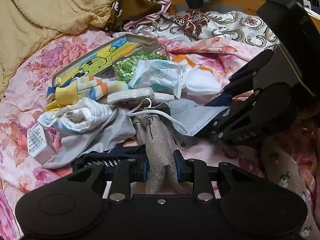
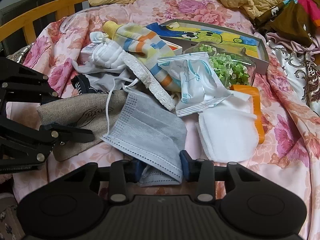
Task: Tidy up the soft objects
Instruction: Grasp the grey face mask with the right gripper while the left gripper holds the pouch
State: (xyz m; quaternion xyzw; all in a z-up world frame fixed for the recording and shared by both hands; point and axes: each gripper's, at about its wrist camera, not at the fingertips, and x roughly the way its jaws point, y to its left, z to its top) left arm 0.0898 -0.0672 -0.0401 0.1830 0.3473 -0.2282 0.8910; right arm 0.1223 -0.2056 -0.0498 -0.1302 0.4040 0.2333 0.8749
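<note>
I see a cartoon-printed box [image 2: 218,37] in the upper centre of my right view; a wooden rail [image 2: 38,14] upper left; a small carton [image 1: 38,142] at my left view's left.

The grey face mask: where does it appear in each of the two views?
Left wrist view: the grey face mask lies right of centre, pinched by the right tool.
Right wrist view: bottom centre, its near edge between the tool's fingers.
Shared landmark: the white sealed packet.

The burlap pouch [image 1: 158,140] lay crumpled on the floral bedsheet. A grey face mask [image 2: 148,126] overlapped it, white ear loop loose. A striped sock [image 2: 144,48] and white cloth [image 2: 228,126] lay nearby.
</note>
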